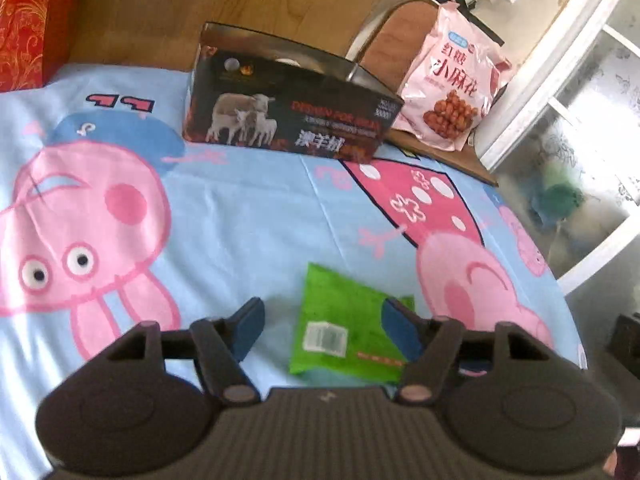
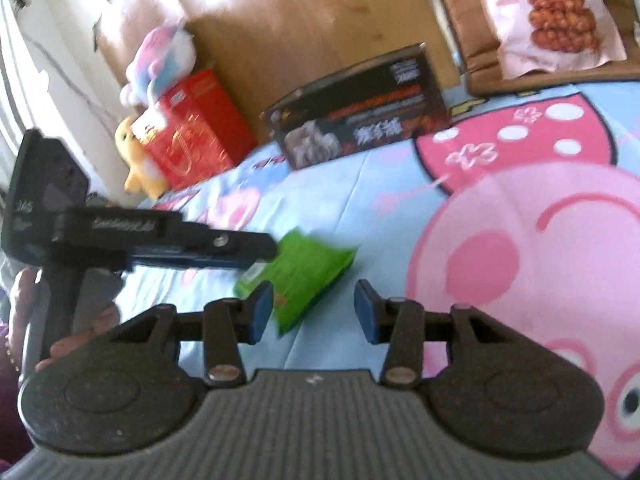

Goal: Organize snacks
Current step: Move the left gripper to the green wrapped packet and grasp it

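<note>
Both tongs (image 1: 322, 326) (image 2: 314, 312) agape around green packet (image 1: 344, 336) (image 2: 304, 276)

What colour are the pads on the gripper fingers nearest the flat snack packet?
Dark blue pads on the left gripper, seen best in the left wrist view, beside the green packet.

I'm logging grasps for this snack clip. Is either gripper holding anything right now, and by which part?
Nothing is held. The left gripper is open around the green packet lying on the sheet, jaws not closed on it. The right gripper is open and empty.
</note>
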`<state>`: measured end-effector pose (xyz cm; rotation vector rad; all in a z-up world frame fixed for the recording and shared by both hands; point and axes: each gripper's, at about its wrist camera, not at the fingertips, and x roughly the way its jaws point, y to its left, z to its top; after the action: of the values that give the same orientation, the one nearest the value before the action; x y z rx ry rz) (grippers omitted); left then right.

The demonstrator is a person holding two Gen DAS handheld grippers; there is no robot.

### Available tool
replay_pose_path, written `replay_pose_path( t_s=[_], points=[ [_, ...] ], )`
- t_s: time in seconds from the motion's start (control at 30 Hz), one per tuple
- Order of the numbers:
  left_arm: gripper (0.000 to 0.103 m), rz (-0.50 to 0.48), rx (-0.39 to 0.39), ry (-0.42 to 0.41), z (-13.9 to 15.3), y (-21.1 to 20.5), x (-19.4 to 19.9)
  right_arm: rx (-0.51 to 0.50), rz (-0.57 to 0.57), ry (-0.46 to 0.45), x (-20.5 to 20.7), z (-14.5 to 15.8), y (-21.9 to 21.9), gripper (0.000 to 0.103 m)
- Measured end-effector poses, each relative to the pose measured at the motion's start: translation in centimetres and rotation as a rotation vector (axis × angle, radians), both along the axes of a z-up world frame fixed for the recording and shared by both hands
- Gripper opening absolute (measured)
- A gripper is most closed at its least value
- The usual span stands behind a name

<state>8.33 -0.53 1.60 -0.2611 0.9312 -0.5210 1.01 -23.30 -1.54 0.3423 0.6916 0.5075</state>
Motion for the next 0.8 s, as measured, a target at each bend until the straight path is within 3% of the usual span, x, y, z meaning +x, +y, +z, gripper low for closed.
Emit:
replay_pose_path(
  t_s=[0.07, 0.13, 0.23, 0.3, 0.5, 0.7, 0.8],
  points=[
    [0.061, 0.003, -0.015, 0.007, 0.0, -0.2, -0.5, -0.041, 0.005, -0.026, -0.4, 0.5, 0.9, 0.048],
    [0.048, -0.01, -0.006, 0.012, 0.1, -0.4, -1.4, -0.073, 0.031, -0.045, -0.6, 0.6, 2.1, 0.048],
    [0.046, 0.002, 0.019, 0.007, -0.1, 0.1, -2.9, -0.185, 0.087, -0.109, -1.9, 0.4, 4.6, 0.049],
    [0.046, 0.024, 0.02, 0.01, -0.1, 0.9, -3.9, -0.252, 0.126, -0.15, -2.7, 0.4, 5.7, 0.049],
    [0.048, 0.04, -0.017, 0.036, 0.1, 3.4, -6.7, -0.257, 0.229, -0.172, -4.4, 0.9, 5.9, 0.049],
    [0.058, 0.062, 0.008, -0.022, 1.4, 4.3, -7.0, -0.288, 0.198, -0.187, -5.3, 1.0, 5.2, 0.049],
    [0.059, 0.049, 0.02, -0.019, 1.3, 3.9, -6.5, -0.293, 0.185, -0.186, -5.4, 0.9, 5.2, 0.049]
  ],
)
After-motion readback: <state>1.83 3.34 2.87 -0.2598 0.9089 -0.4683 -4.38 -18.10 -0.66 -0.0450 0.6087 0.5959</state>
